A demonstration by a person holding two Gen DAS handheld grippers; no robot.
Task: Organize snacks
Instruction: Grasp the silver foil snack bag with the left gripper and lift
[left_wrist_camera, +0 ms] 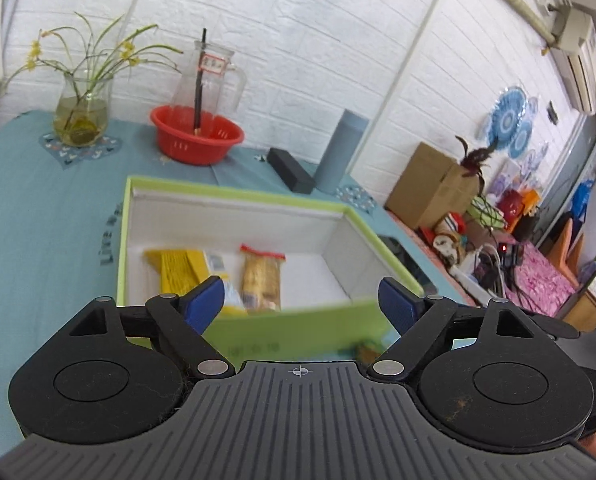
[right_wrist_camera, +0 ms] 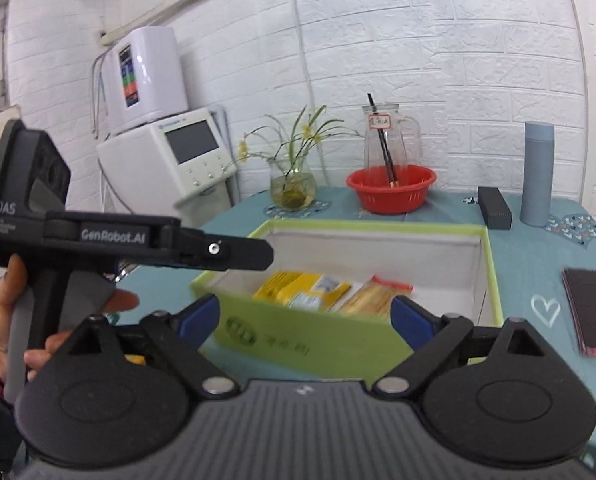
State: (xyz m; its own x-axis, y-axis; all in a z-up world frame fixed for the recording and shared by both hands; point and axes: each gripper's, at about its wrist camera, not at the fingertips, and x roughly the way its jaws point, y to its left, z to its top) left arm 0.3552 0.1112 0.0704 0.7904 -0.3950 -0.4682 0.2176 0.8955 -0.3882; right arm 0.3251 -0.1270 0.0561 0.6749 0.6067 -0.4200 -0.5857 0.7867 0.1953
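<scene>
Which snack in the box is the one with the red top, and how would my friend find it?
Look for the big green-rimmed box on the blue tablecloth, in front of the red basket. Two snacks lie inside it. Yours is the clear packet of golden biscuits with a red strip across its top, just right of the yellow packet.

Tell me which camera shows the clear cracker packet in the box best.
The left wrist view: the cracker packet lies almost whole in the box. In the right wrist view, its near end is cut off by the front wall.
</scene>
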